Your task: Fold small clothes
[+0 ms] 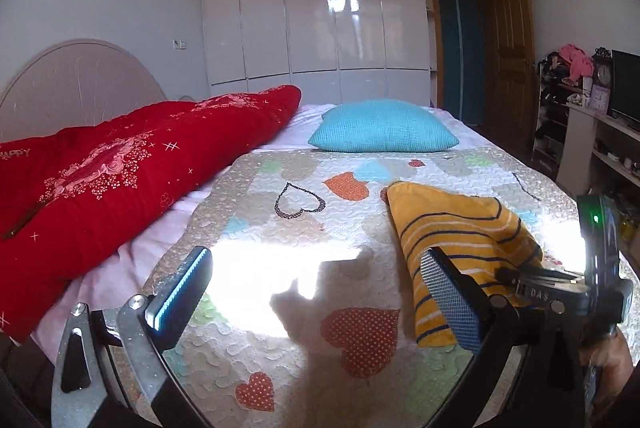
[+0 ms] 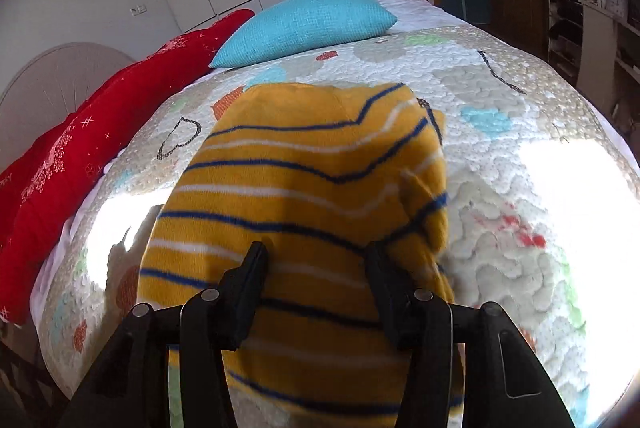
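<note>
A small yellow garment with navy and white stripes (image 2: pixel 312 187) lies folded on the heart-patterned quilt (image 2: pixel 500 99). It also shows in the left wrist view (image 1: pixel 460 228), to the right. My right gripper (image 2: pixel 316 260) is open, its black fingers (image 2: pixel 248 280) resting on the near part of the garment with fabric between them. The right gripper also shows in the left wrist view (image 1: pixel 568 288) at the garment's right edge. My left gripper (image 1: pixel 316 292) is open wide and empty above the quilt (image 1: pixel 280 211), left of the garment.
A red bolster (image 1: pixel 132 171) lies along the bed's left side. A turquoise pillow (image 1: pixel 384 125) sits at the far end. White wardrobes (image 1: pixel 320 7) stand behind. Shelves with clutter (image 1: pixel 580 99) stand at the right. Bright sunlight washes out part of the quilt.
</note>
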Action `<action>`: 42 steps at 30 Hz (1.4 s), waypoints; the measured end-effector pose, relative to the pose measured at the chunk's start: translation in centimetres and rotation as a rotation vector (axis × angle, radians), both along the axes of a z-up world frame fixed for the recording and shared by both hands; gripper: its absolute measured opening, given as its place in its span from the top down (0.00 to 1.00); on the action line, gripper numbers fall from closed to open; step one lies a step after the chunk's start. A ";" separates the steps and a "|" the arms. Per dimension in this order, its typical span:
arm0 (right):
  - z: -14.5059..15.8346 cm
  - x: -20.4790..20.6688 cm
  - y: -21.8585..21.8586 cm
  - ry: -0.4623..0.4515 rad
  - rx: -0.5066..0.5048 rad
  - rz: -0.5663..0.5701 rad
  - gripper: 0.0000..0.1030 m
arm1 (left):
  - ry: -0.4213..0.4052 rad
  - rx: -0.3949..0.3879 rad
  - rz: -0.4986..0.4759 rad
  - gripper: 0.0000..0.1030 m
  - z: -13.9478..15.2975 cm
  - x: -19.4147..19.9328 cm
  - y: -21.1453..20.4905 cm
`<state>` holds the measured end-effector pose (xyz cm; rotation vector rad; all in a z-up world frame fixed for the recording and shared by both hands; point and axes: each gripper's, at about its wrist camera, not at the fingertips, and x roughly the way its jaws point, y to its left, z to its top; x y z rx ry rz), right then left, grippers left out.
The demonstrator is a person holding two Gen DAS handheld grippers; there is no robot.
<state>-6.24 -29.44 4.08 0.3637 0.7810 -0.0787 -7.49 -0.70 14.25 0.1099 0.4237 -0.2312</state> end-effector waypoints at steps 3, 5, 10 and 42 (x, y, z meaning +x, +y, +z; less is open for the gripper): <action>0.3 -4.1 0.4 0.010 -0.016 -0.028 0.46 | 0.004 -0.033 0.003 0.00 0.5 -1.1 0.6; 1.2 -6.6 0.7 -0.002 -0.037 -0.047 0.39 | -0.006 -0.031 0.008 0.00 0.6 -2.1 0.5; 2.7 -11.2 1.9 -0.020 -0.017 -0.067 0.31 | 0.109 -0.015 -0.046 0.00 -1.0 -3.4 -0.3; -0.4 -11.4 4.5 0.093 -0.147 -0.090 0.21 | 0.465 0.121 -0.088 0.00 -9.7 -2.9 -3.4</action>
